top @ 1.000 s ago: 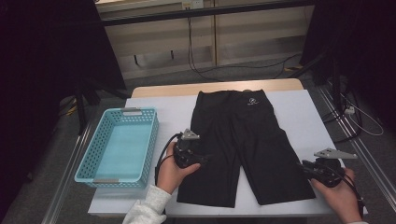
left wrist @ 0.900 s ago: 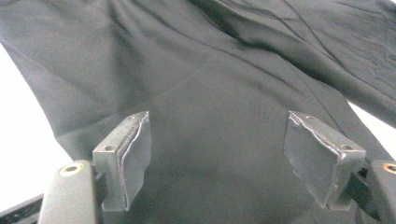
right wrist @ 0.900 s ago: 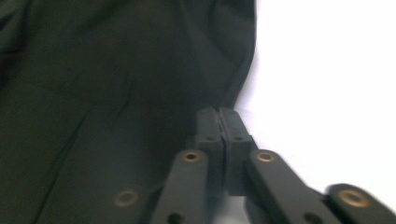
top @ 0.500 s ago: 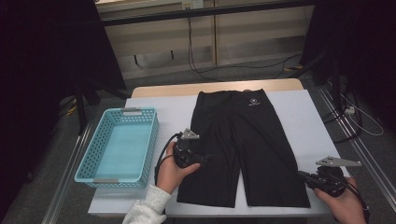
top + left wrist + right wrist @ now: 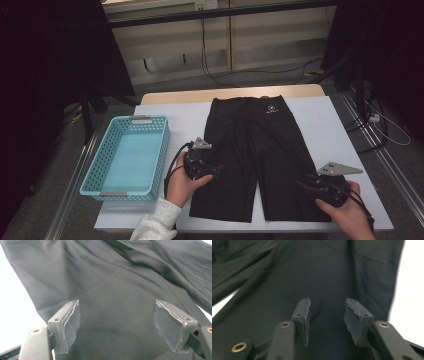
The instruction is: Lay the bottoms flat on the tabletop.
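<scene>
Black shorts (image 5: 260, 145) lie flat on the white table (image 5: 330, 120), waistband at the far side. My left gripper (image 5: 220, 169) rests at the outer edge of the left leg. Its jaws stand wide open over the dark fabric (image 5: 112, 277), with the gripper (image 5: 116, 315) holding nothing. My right gripper (image 5: 300, 182) sits at the lower outer corner of the right leg, pointing left. Its jaws have just been opening. In the right gripper view the gripper (image 5: 327, 310) stands apart above the cloth (image 5: 324, 272), with nothing pinched between the pads.
A light blue plastic basket (image 5: 100, 192) stands on the table's left part, beside my left hand. Bare white table shows right of the shorts. Dark stands and cables (image 5: 380, 125) crowd the floor around the table.
My right hand has shifted a little to the left, toward the hem of the shorts' right leg. The left hand and the shorts have stayed put.
</scene>
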A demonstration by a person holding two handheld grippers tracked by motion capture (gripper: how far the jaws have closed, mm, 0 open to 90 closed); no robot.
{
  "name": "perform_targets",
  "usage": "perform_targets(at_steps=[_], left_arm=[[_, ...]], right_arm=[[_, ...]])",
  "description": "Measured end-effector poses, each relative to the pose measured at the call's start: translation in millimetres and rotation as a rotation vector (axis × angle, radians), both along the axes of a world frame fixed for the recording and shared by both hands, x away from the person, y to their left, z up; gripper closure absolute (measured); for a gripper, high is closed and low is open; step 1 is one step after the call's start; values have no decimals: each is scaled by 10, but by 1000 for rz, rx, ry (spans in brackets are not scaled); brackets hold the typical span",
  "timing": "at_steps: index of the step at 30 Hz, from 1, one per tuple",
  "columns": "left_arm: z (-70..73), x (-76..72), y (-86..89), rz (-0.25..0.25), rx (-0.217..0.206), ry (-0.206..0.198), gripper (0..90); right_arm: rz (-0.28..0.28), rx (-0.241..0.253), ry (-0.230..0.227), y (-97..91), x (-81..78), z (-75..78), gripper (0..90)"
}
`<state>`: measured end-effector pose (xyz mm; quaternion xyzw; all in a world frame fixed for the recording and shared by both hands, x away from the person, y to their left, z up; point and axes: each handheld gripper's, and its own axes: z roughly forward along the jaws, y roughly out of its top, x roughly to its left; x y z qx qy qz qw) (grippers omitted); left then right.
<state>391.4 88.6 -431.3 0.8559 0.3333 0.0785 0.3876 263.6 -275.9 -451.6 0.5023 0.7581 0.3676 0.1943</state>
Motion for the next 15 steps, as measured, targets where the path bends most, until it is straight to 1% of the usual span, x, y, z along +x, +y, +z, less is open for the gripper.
perform_targets(at_steps=[4, 6, 9, 11, 13, 15], left_arm=[[1, 2, 40, 20, -1, -5, 212], [4, 5, 62, 23, 1, -9, 204], [6, 7, 98, 34, 8, -15, 196], [4, 7, 120, 48, 11, -20, 185], [3, 6, 140, 56, 8, -21, 183], [6, 6, 161, 56, 21, -22, 179]], right_arm=[[40, 5, -12, 178, 69, -24, 521], [58, 5, -8, 268, 96, -34, 524], [83, 3, -9, 390, 125, -52, 540], [89, 13, -10, 460, 139, -60, 546], [103, 6, -14, 533, 152, -62, 551], [120, 2, -15, 606, 164, -66, 569]])
